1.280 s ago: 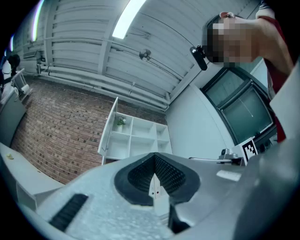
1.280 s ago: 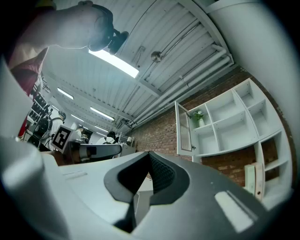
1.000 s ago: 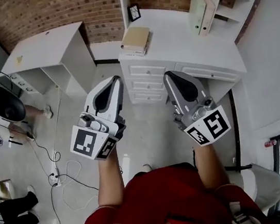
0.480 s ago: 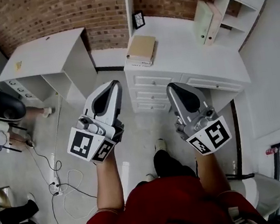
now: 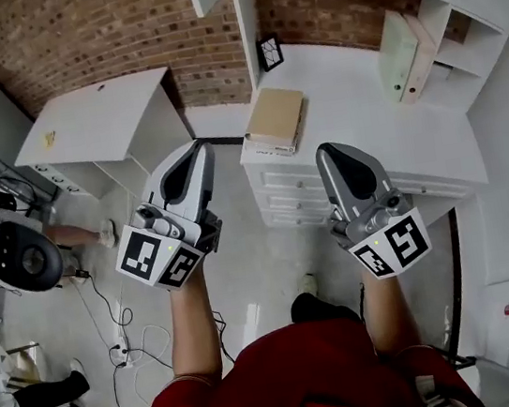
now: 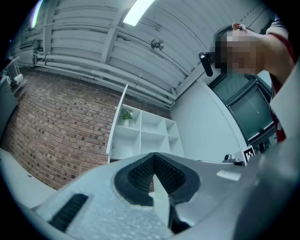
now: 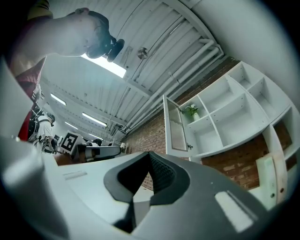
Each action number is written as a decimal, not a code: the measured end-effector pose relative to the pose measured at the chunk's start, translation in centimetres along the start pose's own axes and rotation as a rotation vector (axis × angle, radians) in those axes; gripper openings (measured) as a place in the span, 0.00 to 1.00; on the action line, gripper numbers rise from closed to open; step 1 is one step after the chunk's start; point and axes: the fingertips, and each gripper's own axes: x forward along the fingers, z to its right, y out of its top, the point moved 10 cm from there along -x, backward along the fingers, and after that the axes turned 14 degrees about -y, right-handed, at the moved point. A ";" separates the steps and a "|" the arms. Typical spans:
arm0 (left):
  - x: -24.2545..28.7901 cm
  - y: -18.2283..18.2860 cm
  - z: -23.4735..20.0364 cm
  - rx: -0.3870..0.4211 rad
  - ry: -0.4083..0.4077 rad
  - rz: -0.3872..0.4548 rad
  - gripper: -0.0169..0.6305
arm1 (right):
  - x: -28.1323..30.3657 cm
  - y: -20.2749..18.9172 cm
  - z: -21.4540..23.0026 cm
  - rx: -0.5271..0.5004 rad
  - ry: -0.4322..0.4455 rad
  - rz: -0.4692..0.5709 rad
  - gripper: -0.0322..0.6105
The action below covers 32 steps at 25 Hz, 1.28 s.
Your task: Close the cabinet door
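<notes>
Currently: cabinet door (image 7: pixel 176 126) stands open, desk (image 5: pixel 351 88) beneath it; your left gripper (image 5: pixel 196 152) and right gripper (image 5: pixel 328 153) sit lower still, jaws together, empty, likely for pushing.

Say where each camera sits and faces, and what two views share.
Head view: on the head, steeply down at desk and floor; shows left gripper, right gripper, forearms, shirt.
Left gripper view: on that gripper, tilted up at brick wall, shelves; shows its shut jaws, the shirt.
Right gripper view: likewise up at shelves, ceiling; shows its shut jaws, the shirt.
Shared: both gripper views see the open cabinet door, plant.
</notes>
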 end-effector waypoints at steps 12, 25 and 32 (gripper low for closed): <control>10.1 -2.3 -8.9 0.037 0.105 -0.025 0.03 | 10.1 -3.1 10.9 0.065 0.088 0.015 0.07; 14.4 -1.7 -19.2 0.051 0.143 -0.027 0.14 | 14.6 -5.9 13.7 0.074 0.069 -0.029 0.07; 15.3 -2.2 -25.5 0.033 0.086 -0.026 0.23 | 18.1 -6.8 13.1 0.003 0.059 -0.045 0.07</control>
